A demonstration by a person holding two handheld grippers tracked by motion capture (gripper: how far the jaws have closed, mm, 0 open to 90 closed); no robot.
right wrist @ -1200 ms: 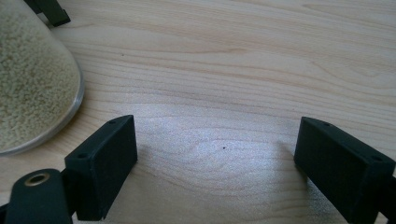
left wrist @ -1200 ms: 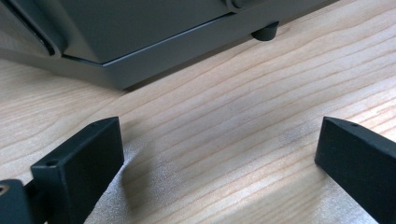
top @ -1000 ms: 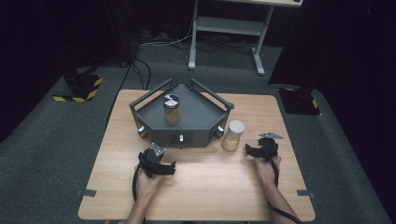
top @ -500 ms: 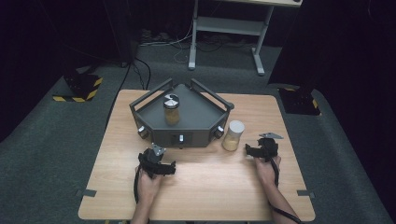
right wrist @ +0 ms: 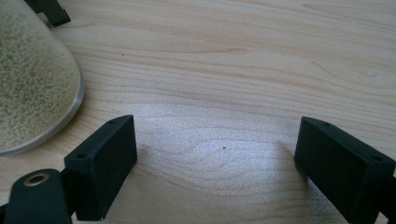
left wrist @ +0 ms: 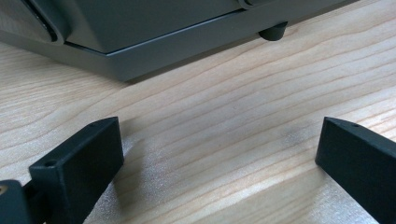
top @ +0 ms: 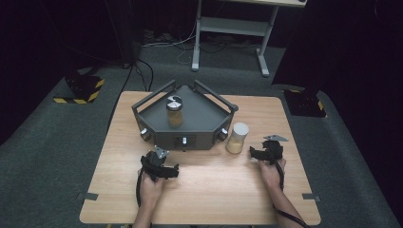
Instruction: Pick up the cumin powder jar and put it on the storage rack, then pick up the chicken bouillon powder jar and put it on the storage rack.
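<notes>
Capped jar of pale grains, upright on table, probably untouched.

A light wooden bench stands on dark grey carpet; behind it, a white metal frame, tangled cables and black surroundings.

Hand-held gripper spread over table, facing grey tray.
</notes>
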